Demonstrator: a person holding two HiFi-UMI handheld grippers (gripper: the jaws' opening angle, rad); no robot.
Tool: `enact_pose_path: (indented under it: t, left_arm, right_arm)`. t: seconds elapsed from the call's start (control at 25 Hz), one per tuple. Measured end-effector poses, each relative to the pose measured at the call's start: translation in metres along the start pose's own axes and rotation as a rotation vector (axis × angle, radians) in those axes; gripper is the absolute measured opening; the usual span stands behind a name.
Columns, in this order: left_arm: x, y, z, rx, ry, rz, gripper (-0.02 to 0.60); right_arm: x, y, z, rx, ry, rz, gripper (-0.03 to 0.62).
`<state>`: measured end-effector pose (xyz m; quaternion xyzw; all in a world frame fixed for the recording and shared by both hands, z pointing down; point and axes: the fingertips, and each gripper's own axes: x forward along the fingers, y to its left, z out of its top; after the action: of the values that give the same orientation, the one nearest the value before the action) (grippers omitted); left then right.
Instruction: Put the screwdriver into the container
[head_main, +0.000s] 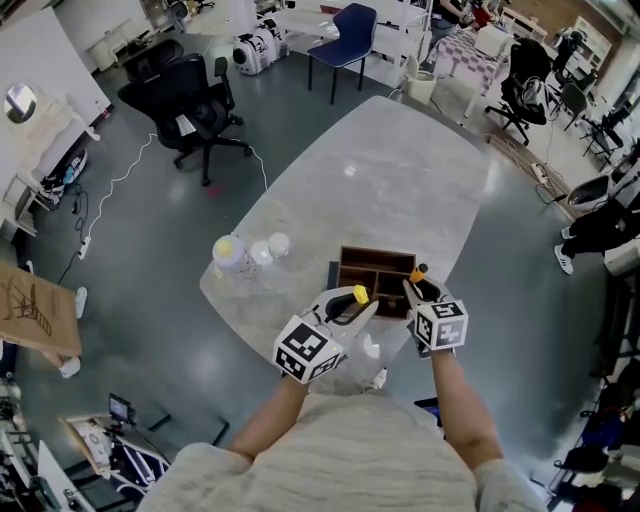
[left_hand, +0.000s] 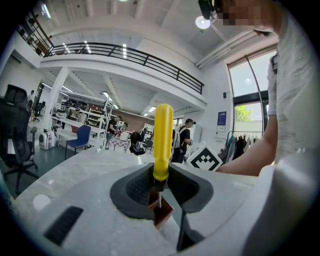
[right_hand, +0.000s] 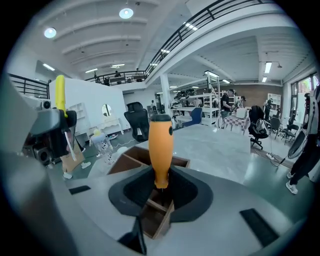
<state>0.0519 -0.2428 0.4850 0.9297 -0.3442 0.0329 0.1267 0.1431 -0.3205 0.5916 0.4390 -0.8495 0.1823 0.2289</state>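
Well, our orange screwdriver stands upright, handle up, pinched at its neck by the right gripper; the container lies straight below, at 6 o'clock in that gripper's view. Our left gripper clamps a yellow screwdriver over the container's corner, less centred. We cannot make out the orange shaft's tip.

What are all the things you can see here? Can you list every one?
table: one, pale grey marble, middle of the room
container: one, brown wood, compartments, near table edge
bottle: one, clear with yellow top, table's left edge
black office chairs: several, floor left and right
blue chair: one, floor beyond table
yellow screwdriver: one, upright by container
orange screwdriver: one, upright over container
left gripper: grey, jaws shut on yellow screwdriver
right gripper: grey, jaws shut on orange screwdriver
arms: two, bare, bottom
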Motion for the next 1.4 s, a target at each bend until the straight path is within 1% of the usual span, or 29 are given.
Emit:
enact_pose_path:
  t: [0.52,0.88,1.16,1.4]
  left_arm:
    - [-0.003,-0.004,0.002,0.007,0.0,-0.006,0.091]
    - [-0.004,-0.012,0.004,0.014,0.004,-0.011,0.091]
    - [-0.003,-0.012,0.003,0.016,0.011,-0.007,0.091]
    - [-0.008,-0.009,0.008,0.015,0.011,-0.007,0.091]
  right_arm:
    - [0.019,-0.003,-0.03,-0.005,0.124,-0.011,0.084]
    - [0.026,0.014,-0.042,-0.088,0.197,0.006,0.086]
    - [0.034,0.016,-0.045,-0.116,0.24,0.005,0.086]
    - [0.033,0.02,-0.04,-0.11,0.241,-0.002,0.086]
